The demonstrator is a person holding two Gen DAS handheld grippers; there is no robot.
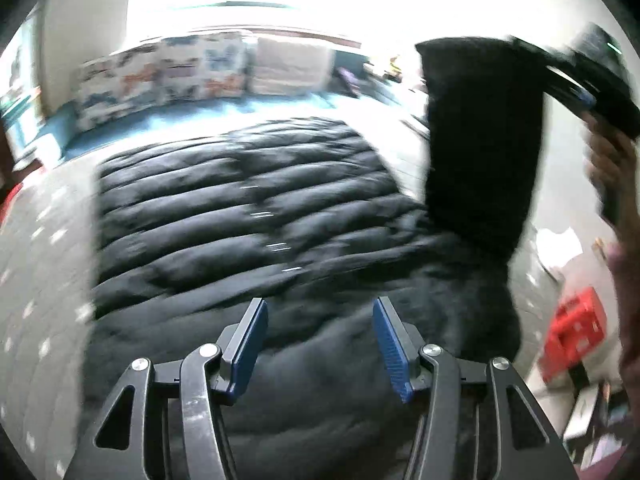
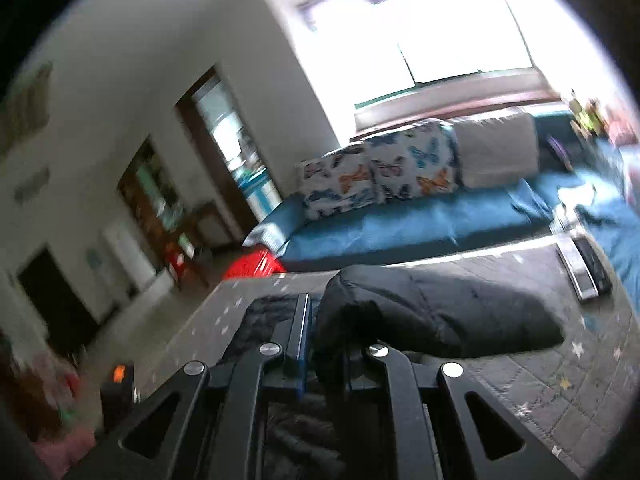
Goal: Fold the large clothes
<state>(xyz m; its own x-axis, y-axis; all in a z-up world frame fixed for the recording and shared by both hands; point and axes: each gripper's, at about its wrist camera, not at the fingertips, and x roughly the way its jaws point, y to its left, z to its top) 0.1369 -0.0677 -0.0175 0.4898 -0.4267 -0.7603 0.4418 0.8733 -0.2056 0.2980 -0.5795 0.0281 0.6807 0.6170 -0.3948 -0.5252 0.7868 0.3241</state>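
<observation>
A black quilted puffer jacket [image 1: 240, 208] lies spread on a grey star-patterned cover [image 1: 44, 240]. My left gripper [image 1: 320, 344] is open and empty, hovering low over the jacket's near part. My right gripper [image 2: 320, 344] is shut on the jacket's black sleeve [image 2: 432, 312], which bulges out past the fingers. In the left wrist view that sleeve [image 1: 480, 140] hangs lifted at the upper right from the right gripper [image 1: 576, 88], held by a hand.
A blue sofa [image 2: 400, 228] with butterfly cushions [image 2: 380, 176] and a grey cushion stands behind, under a bright window. Remotes [image 2: 584, 272] lie at the cover's far right. A red box [image 1: 576, 324] sits on the floor at the right, a red stool [image 2: 256, 268] at the left.
</observation>
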